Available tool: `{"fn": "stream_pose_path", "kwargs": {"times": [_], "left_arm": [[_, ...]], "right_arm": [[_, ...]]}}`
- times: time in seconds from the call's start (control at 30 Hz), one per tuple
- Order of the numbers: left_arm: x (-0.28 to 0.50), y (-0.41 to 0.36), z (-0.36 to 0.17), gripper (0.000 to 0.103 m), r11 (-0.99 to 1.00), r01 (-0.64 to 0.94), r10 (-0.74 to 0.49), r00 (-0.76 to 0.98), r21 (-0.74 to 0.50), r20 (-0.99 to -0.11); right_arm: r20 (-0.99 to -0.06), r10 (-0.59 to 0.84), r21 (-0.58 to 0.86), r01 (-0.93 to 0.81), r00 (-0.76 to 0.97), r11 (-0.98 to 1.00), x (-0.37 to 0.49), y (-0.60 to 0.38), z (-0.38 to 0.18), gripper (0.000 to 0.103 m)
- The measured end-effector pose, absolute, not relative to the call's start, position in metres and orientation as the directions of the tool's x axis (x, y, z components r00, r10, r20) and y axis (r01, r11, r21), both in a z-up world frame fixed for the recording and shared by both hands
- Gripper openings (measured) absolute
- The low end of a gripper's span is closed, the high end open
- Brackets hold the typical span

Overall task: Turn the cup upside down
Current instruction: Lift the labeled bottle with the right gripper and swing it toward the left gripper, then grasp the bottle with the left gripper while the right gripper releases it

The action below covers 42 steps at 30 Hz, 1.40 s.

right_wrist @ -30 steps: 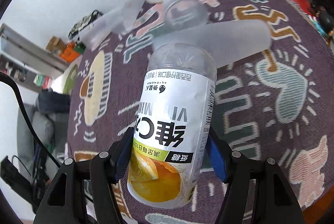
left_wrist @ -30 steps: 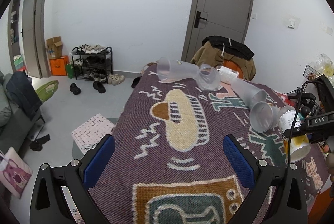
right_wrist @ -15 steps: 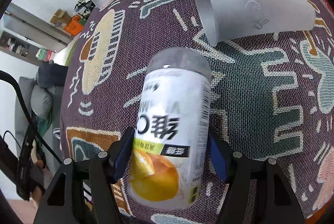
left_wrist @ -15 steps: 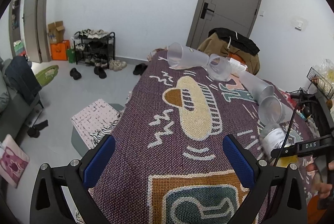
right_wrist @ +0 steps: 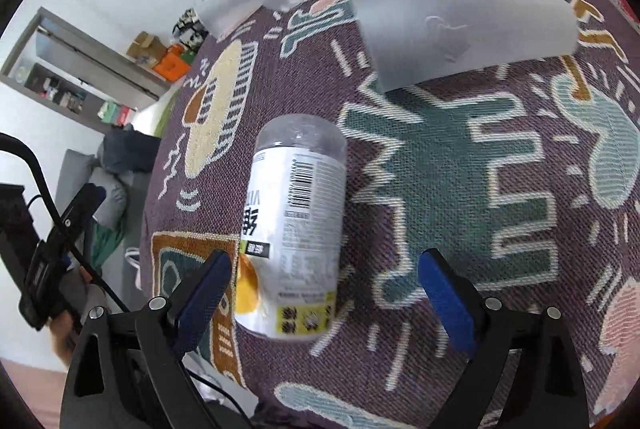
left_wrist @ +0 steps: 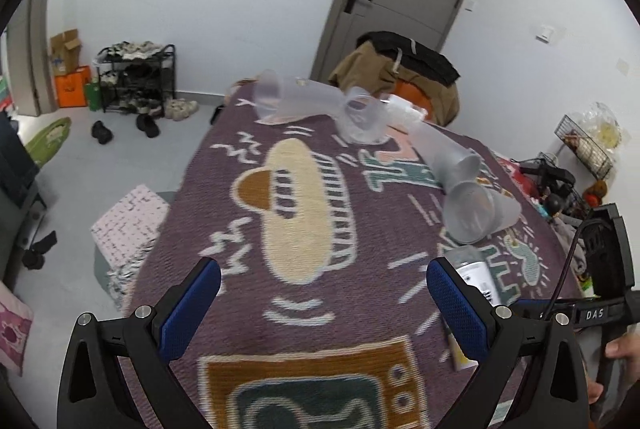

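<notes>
- The labelled cup (right_wrist: 294, 229) stands between the spread fingers of the right gripper (right_wrist: 324, 293), with a gap on each side; it blocks the straight way forward.
- Just beyond the labelled cup, a frosted cup (right_wrist: 460, 33) lies on its side across the blanket (right_wrist: 500, 189), barring the far right.
- Left of the labelled cup, the blanket with the hat pattern (left_wrist: 304, 201) is bare, and the left gripper (left_wrist: 324, 309) hangs wide over it.
- Further lying cups (left_wrist: 360, 113) crowd the far edge beyond the hat pattern.
</notes>
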<state>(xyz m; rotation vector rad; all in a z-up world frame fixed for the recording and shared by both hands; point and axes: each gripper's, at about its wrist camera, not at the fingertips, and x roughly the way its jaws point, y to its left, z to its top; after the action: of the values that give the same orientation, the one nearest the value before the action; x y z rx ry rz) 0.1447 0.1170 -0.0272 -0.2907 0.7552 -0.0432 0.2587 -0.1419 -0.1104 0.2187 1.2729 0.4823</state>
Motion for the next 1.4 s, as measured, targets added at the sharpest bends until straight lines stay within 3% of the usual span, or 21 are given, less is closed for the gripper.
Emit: {"fn": "stream_pose_path", "kwargs": {"times": [0.37,0.53,0.73,1.27,1.4], "left_arm": [[0.179,0.057,-0.017,0.102,0.955,0.041,-0.246,0.660,-0.293,-0.710],[0.198,0.031,-0.021,0.094,0.944,0.059,-0.294,0.594,-0.323,-0.749],[0.217,0.003,-0.033,0.092,0.938,0.055,-0.322,0.507,-0.343,-0.799],[0.260,-0.048,-0.079,0.091,0.963,0.001,-0.259,0.257,-0.268,-0.931],[0.269,-0.050,-0.091,0.085,0.969,-0.015,-0.237,0.212,-0.246,-0.948]], "right_arm": [[-0.816,0.465,0.415,-0.213,0.342,0.884,0.245,-0.211,-0.109,0.095],[-0.794,0.471,0.423,-0.207,0.386,0.882,0.239,-0.239,-0.112,0.095],[-0.757,0.475,0.425,-0.216,0.448,0.879,0.232,-0.264,-0.112,0.095],[-0.687,0.479,0.460,-0.182,0.547,0.869,0.223,-0.305,-0.127,0.095],[-0.678,0.472,0.478,-0.149,0.563,0.865,0.224,-0.314,-0.137,0.095]]}}
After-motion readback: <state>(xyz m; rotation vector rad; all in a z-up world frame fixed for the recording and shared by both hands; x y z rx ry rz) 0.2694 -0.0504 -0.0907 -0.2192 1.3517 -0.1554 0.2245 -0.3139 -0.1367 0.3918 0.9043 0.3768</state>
